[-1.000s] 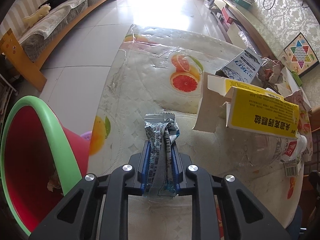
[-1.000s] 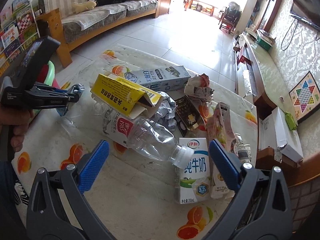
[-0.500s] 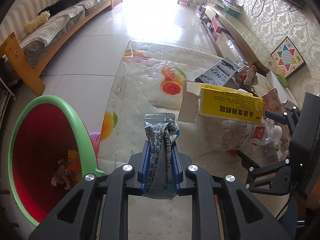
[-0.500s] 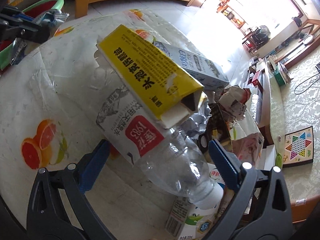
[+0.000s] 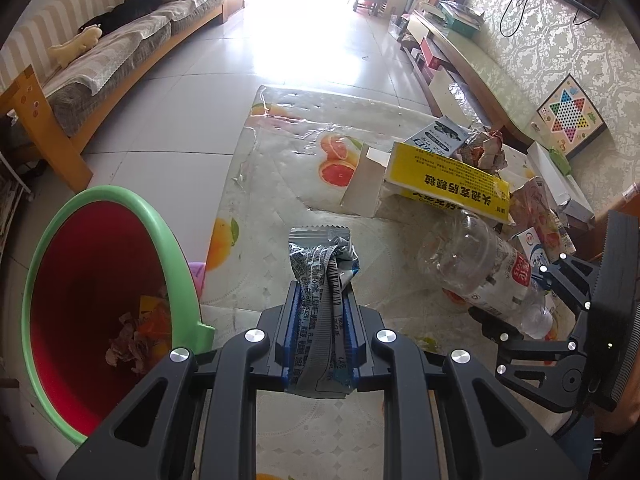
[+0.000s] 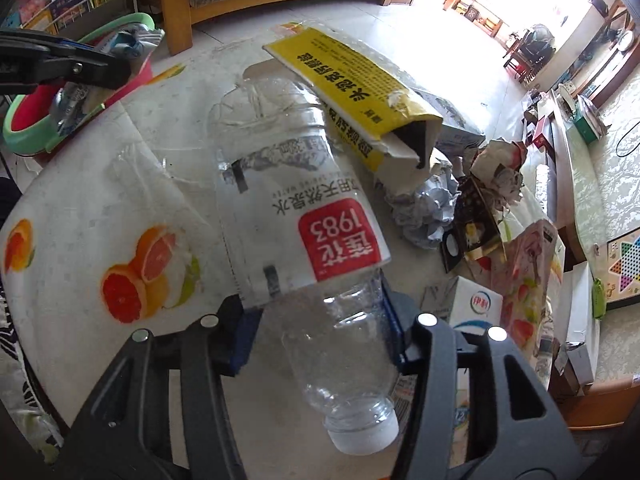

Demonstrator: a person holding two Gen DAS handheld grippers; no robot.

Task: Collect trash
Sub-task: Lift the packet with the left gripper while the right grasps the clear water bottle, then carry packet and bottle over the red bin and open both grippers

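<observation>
My left gripper (image 5: 322, 292) is shut on a crumpled silver wrapper (image 5: 320, 256) and holds it above the table's near edge, just right of the red bin with a green rim (image 5: 168, 240). The right gripper (image 6: 320, 332) is closing its jaws on a clear plastic bottle (image 6: 304, 208) with a red-and-white label; both blue pads lie against its sides below the label. The bottle's base is tucked under a yellow carton (image 6: 352, 80), its cap toward the camera. In the right wrist view the left gripper (image 6: 120, 60) with the wrapper (image 6: 136, 40) sits at the upper left.
On the fruit-print tablecloth (image 5: 280, 184) lie a milk carton (image 6: 476, 308), crumpled paper (image 6: 428, 208), a blue-white box (image 5: 440, 136) and other wrappers. The bin holds scraps. A sofa (image 5: 120, 52) stands beyond the bin, and a low cabinet (image 5: 460, 64) runs along the right wall.
The right gripper dropped onto the bottle and its jaws narrowed from wide open to touching it. The left gripper rose with the wrapper, bringing more of the bin into view.
</observation>
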